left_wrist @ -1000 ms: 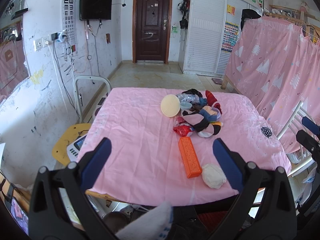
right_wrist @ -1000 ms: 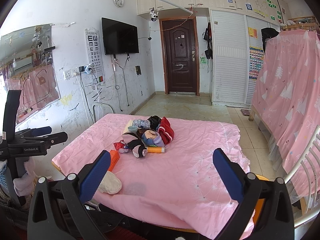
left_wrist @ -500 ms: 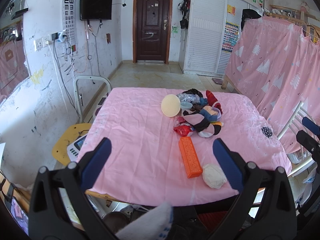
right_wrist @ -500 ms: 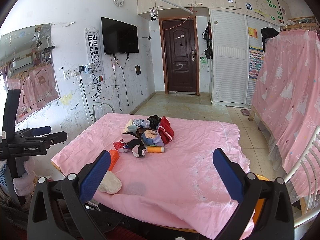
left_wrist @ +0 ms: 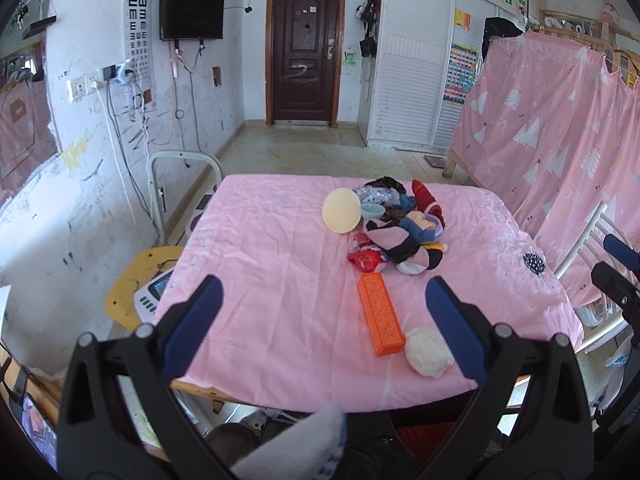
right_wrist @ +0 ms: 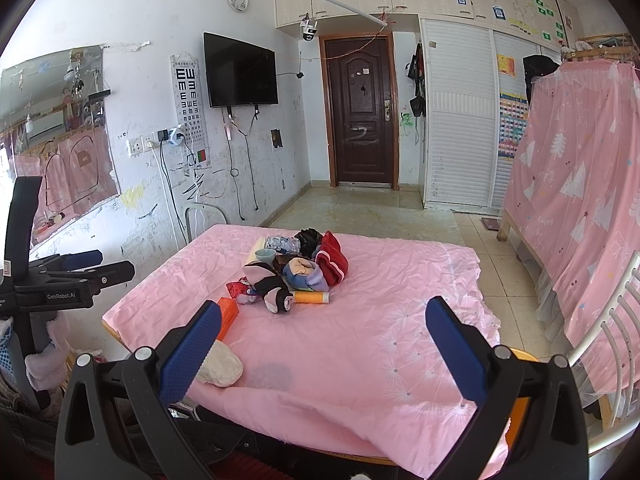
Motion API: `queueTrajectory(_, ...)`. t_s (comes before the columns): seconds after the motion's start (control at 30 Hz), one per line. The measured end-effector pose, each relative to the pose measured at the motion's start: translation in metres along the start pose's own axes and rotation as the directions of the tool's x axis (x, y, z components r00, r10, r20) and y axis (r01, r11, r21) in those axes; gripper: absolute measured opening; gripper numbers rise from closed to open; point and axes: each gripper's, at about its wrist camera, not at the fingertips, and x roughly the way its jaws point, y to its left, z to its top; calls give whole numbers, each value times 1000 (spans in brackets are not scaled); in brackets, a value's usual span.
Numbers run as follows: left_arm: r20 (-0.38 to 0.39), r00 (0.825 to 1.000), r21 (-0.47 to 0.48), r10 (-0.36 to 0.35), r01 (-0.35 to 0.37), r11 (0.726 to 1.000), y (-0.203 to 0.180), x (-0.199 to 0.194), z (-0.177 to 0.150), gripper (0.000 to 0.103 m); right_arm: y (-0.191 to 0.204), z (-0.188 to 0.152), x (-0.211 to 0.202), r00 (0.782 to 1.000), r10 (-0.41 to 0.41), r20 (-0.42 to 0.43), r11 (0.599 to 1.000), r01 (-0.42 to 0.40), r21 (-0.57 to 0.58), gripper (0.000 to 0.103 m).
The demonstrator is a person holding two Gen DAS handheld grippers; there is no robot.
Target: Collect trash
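A pink-covered table [left_wrist: 272, 264] carries a heap of clothes and socks [left_wrist: 404, 236], a red crumpled wrapper [left_wrist: 364, 260], a cream round lid [left_wrist: 342, 216], an orange box [left_wrist: 380, 314] and a crumpled white wad [left_wrist: 428, 352] near the front edge. From the right wrist view the heap [right_wrist: 304, 272], an orange bottle [right_wrist: 312, 297], the orange box [right_wrist: 228, 312] and the white wad [right_wrist: 220, 368] show. My left gripper [left_wrist: 320, 300] hangs open short of the table's near edge. My right gripper [right_wrist: 320, 320] is open above the table's near corner. Neither holds anything.
A white metal chair [left_wrist: 180, 184] and a yellow stool [left_wrist: 136, 280] with a device stand left of the table. Another white chair [right_wrist: 612, 328] stands at the right. A pink curtain [left_wrist: 560, 128] hangs on the right. Tiled floor leads to a dark door [right_wrist: 360, 112].
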Motion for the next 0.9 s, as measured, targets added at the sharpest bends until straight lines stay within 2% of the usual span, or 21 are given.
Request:
queueTrajectory(0.6,-2,1000,0,-1,1,1000,0,0,0,97,0,-1,0,1000,3,-4,1000,-3,0,92)
queueTrajectory(0.7,-19,1000,0,-11,11,1000,0,7,-3,97,2,-15,14,1000,22,-21,1000,-22,-1,92)
queueTrajectory(0.9,-80,996,13,-47,48,999,-6,29,-5,97,18,-25,39,990,108,-95,993,-111,-31,92)
